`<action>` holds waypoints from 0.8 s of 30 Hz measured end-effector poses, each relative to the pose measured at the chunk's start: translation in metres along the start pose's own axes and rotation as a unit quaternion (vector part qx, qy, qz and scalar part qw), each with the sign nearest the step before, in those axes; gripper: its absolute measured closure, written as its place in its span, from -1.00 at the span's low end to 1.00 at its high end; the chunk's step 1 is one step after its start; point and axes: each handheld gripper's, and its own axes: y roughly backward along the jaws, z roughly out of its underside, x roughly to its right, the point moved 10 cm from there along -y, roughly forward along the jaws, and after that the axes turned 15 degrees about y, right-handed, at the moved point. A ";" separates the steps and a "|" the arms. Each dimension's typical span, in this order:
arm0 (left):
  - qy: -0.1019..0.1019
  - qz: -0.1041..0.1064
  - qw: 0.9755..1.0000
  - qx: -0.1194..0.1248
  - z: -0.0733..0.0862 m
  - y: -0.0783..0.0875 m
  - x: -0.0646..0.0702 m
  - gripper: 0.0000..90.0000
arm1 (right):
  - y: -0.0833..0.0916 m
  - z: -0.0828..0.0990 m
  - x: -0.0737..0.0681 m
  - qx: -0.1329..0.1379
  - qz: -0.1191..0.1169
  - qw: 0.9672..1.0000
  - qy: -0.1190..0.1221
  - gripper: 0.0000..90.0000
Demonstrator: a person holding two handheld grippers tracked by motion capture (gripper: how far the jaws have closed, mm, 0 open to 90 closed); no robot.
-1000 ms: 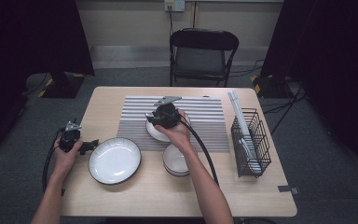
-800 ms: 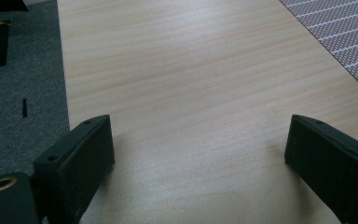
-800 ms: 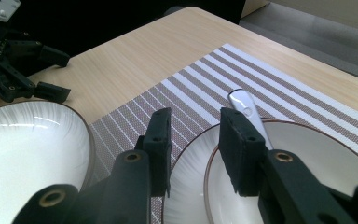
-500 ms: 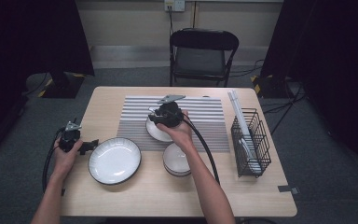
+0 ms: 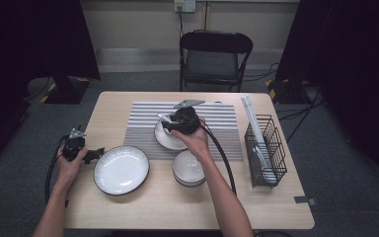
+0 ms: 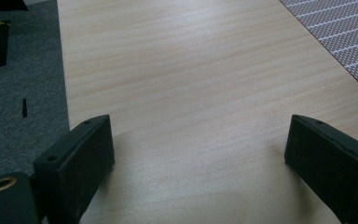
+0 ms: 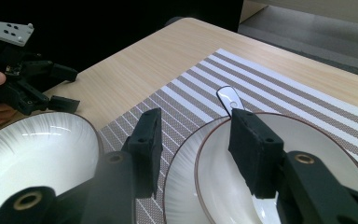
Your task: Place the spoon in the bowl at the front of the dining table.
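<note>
On the striped placemat — no writing readable — right gripper just opening astride the bowl rim; left gripper wide open.

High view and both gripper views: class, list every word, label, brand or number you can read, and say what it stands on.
None: no readable text on the table, striped mat, plates, wire rack or chair.

black folding chair behind the table (wire basket at its right)
</note>
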 end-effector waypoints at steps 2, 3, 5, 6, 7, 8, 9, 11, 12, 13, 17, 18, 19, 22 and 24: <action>0.000 0.000 1.000 0.000 0.000 0.000 0.000 -0.83 | 0.003 0.002 0.001 0.000 0.000 1.000 0.000 0.20; 0.000 0.000 1.000 0.000 0.000 0.000 0.000 -0.83 | 0.005 0.002 0.002 0.001 0.000 1.000 0.000 0.19; 0.000 0.000 1.000 0.000 0.000 0.000 0.000 -0.83 | 0.008 0.004 0.005 0.001 0.005 1.000 -0.001 0.19; -0.001 -0.001 1.000 0.000 0.000 0.000 0.000 -0.83 | 0.010 0.004 0.006 0.003 0.003 1.000 -0.002 0.18; -0.001 -0.001 1.000 0.000 0.000 0.000 0.000 -0.83 | 0.013 0.004 0.007 0.004 0.003 1.000 -0.004 0.18; 0.000 0.000 1.000 0.000 0.000 0.000 0.000 -0.83 | 0.015 0.005 0.008 0.004 0.006 1.000 -0.005 0.17; -0.001 -0.001 1.000 0.000 0.000 0.000 0.000 -0.83 | 0.017 0.006 0.010 0.002 0.008 1.000 -0.007 0.17; -0.003 -0.001 1.000 0.000 0.000 0.000 0.000 -0.83 | 0.020 0.008 0.012 0.000 0.009 1.000 -0.010 0.14; -0.001 0.000 1.000 0.000 0.000 0.000 0.000 -0.83 | 0.022 0.009 0.014 -0.001 0.011 1.000 -0.011 0.14; -0.003 0.000 1.000 -0.001 0.000 0.000 0.000 -0.83 | 0.024 0.009 0.015 0.001 0.010 1.000 -0.013 0.13; -0.003 0.000 1.000 -0.001 0.000 0.000 0.000 -0.83 | 0.032 0.011 0.019 -0.001 0.014 1.000 -0.016 0.10; -0.004 0.000 1.000 -0.001 0.000 0.000 0.000 -0.83 | 0.035 0.012 0.021 -0.003 0.016 1.000 -0.014 0.10; -0.004 0.000 1.000 -0.001 0.000 0.000 0.000 -0.84 | 0.038 0.012 0.022 -0.004 0.020 1.000 -0.012 0.09; -0.002 0.000 1.000 -0.001 0.000 0.000 0.000 -0.84 | 0.046 0.012 0.027 0.003 0.027 0.999 -0.017 0.08; -0.003 -0.001 1.000 -0.001 0.000 0.000 0.000 -0.84 | 0.051 0.013 0.030 0.003 0.030 0.999 -0.020 0.07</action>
